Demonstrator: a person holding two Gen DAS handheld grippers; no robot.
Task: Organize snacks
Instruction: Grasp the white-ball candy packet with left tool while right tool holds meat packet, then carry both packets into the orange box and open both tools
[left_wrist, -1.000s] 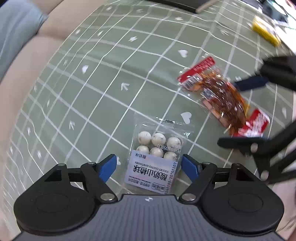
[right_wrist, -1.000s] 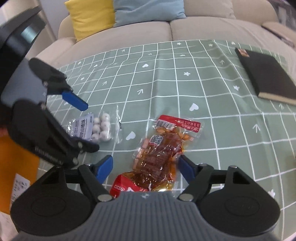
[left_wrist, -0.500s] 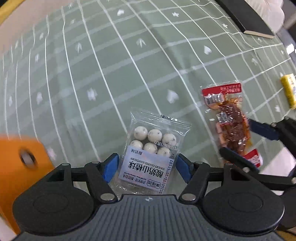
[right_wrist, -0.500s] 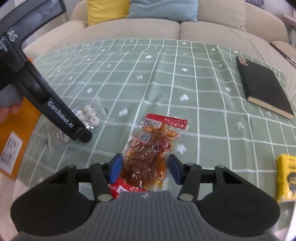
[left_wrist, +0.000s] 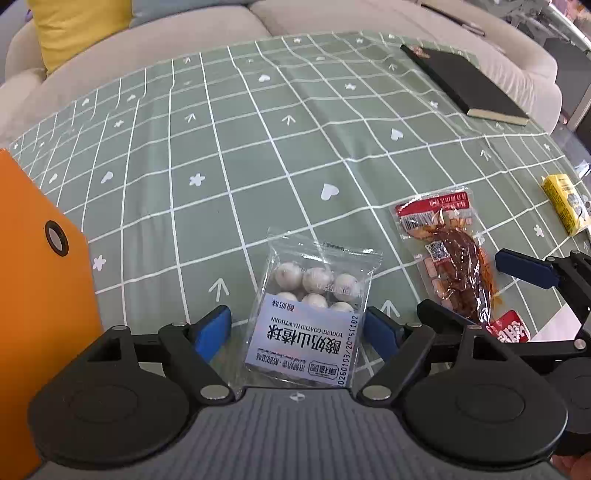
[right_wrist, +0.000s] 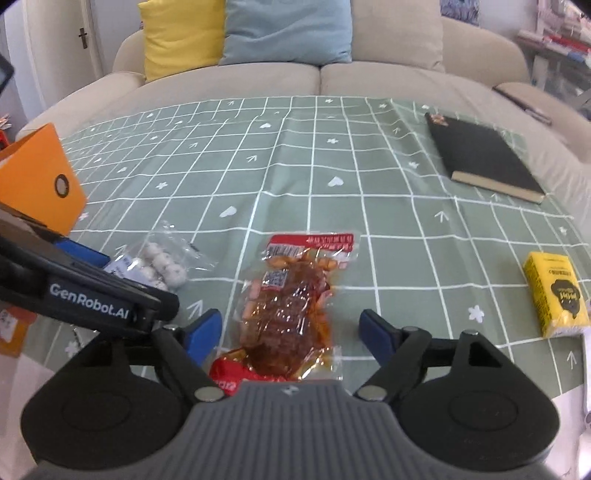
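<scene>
A clear snack bag (left_wrist: 314, 317) carries the label "YOGURT COATED HAWTHORN" and the number 0260103; the left gripper (right_wrist: 88, 295) arm reads "GenRobot.AI".

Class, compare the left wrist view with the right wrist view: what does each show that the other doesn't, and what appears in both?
Only the left wrist view shows the printed label on the yogurt hawthorn ball packet, readable between the opening left claw.

Only the right wrist view shows the light blue cushion and a door handle.

Both show the red spicy snack packet, orange box, black notebook, yellow carton, yellow cushion and green grid tablecloth.
</scene>
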